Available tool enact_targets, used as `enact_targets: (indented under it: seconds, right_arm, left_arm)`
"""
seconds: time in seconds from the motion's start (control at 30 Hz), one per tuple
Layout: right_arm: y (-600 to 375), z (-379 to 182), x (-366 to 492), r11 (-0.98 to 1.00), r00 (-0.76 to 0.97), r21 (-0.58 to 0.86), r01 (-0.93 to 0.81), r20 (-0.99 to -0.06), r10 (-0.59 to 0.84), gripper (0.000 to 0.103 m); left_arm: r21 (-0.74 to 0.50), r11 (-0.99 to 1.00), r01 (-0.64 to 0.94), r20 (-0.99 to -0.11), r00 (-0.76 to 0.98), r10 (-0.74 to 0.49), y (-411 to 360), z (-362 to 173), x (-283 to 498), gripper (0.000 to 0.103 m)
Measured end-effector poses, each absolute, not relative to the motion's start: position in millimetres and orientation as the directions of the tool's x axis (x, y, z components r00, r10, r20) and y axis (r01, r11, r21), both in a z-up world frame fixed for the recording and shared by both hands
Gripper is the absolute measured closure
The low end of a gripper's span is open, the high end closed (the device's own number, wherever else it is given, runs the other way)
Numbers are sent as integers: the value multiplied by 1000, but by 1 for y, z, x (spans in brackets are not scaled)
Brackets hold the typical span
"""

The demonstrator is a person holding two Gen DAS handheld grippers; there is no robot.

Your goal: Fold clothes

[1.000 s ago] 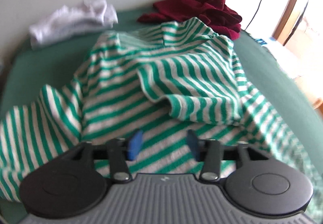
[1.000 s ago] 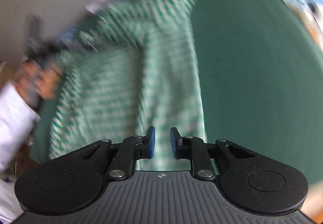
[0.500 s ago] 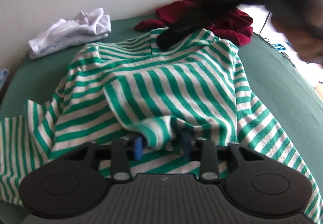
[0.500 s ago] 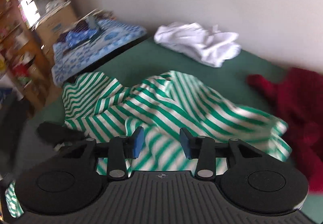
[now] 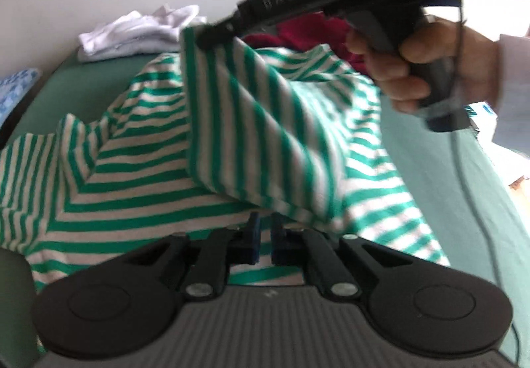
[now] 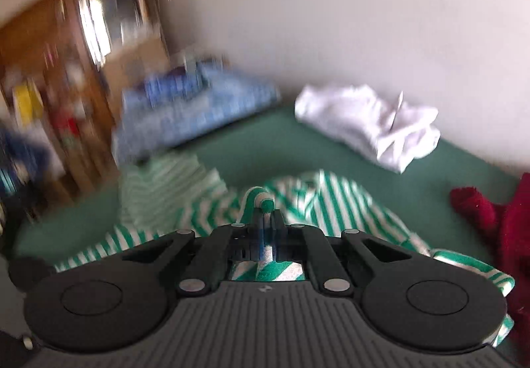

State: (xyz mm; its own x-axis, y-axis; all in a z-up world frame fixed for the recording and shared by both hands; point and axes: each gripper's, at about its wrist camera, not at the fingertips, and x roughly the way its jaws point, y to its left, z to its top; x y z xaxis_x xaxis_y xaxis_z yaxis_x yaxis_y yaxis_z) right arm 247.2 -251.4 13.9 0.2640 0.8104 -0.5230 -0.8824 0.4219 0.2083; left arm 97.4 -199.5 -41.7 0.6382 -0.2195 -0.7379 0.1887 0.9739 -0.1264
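- I see the green-and-white striped knit shirt (image 5: 159,176) lying spread on the dark green flat surface (image 5: 66,83), with one part of it lifted up.
- My right gripper (image 6: 264,237) has its blue-padded jaws pressed together on a fold of the striped shirt; a small roll of the cloth stands up between them.
- In the left wrist view, the right gripper (image 5: 212,33) holds a corner of the shirt above the surface, and a flap of the cloth hangs from it down toward the left gripper.
- The hand (image 5: 430,66) of the person, with a white sleeve, grasps the dark handle of this right gripper.
- My left gripper (image 5: 263,238) has its jaws nearly together with a thin gap; the edge of the hanging flap lies just over the tips, and I cannot tell if it is pinched.
- A crumpled white cloth (image 6: 367,126) lies near the pale wall, apart from the shirt.
- A dark red fuzzy garment (image 6: 497,222) lies at the right, beside the shirt.
- A blurred blue patterned bedding (image 6: 195,109) is beyond the green surface.
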Motion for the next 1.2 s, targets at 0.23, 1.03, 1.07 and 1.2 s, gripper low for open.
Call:
enact_targets:
  seconds: [0.23,1.03,1.07,1.2]
  right_arm:
    - [-277,0,243,441,256,214,-872,-569,782,98]
    - [-272,-2,246,457,228,305,-835,-565,793,55]
    - [-267,-5,250,473,237,295,-830,-582,778,57]
    - [-237,-18,253,456,219,220,-862,-651,727,58]
  left_arm:
    - [-13,969,246,-716,674,-181,-182,-45,98,66]
    - [-81,944,320,-733,623,-274,-144,-55,88,100]
    - [-78,947,310,-740,619,-263,-145,-57,84,100]
    - [-101,956,274,-752,608,-254,-143,-60,81,100]
